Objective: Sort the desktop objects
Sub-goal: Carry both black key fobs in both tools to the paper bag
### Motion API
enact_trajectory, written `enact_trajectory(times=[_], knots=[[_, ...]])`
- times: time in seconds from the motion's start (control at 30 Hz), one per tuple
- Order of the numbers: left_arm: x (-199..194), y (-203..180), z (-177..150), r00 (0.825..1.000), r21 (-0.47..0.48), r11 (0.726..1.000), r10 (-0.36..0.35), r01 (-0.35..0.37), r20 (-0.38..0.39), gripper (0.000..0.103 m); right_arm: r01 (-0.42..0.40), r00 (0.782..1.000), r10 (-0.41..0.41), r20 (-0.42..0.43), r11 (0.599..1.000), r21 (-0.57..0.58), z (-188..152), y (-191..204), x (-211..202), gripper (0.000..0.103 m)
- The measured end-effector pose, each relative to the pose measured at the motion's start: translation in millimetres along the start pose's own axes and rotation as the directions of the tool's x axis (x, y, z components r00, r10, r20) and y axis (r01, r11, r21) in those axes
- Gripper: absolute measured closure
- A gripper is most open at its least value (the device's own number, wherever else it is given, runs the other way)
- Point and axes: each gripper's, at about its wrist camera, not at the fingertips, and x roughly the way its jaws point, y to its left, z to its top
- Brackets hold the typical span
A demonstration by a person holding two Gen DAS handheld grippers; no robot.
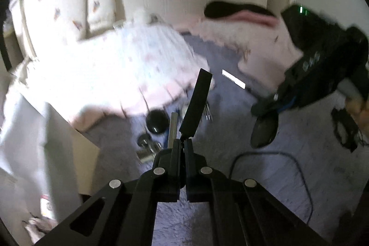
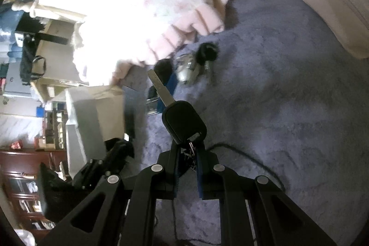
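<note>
In the left wrist view, the white box stands at the lower left, likely the bin the sorting aims at. Right of it, at centre, the left gripper has its jaws pinched together on the bottom edge of a flat black card, which juts up and slightly right. Holding it by one thin edge keeps the slab clear of the clutter below: a round black cap and small metal pieces on the purple carpet. At the right edge, the right gripper hangs with something dark under it.

In the right wrist view, the box again sits left of centre. At centre, the right gripper is nearly closed on the ring end of a black-headed car key, blade pointing to the upper left. Gripping at the ring leaves the head free. Further up and right lies a loose key bunch, not yet sorted.
</note>
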Motion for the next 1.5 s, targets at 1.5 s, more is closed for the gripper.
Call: enact_trajectory(times=[1.5], knots=[[-122.1,154.0,-18.9,0.939,-0.329,0.880,0.326,-0.343,-0.109,0.101,-0.095,0.981,0.003,-0.192,0.876,-0.473,-54.8,234.6,64.7,0.090]])
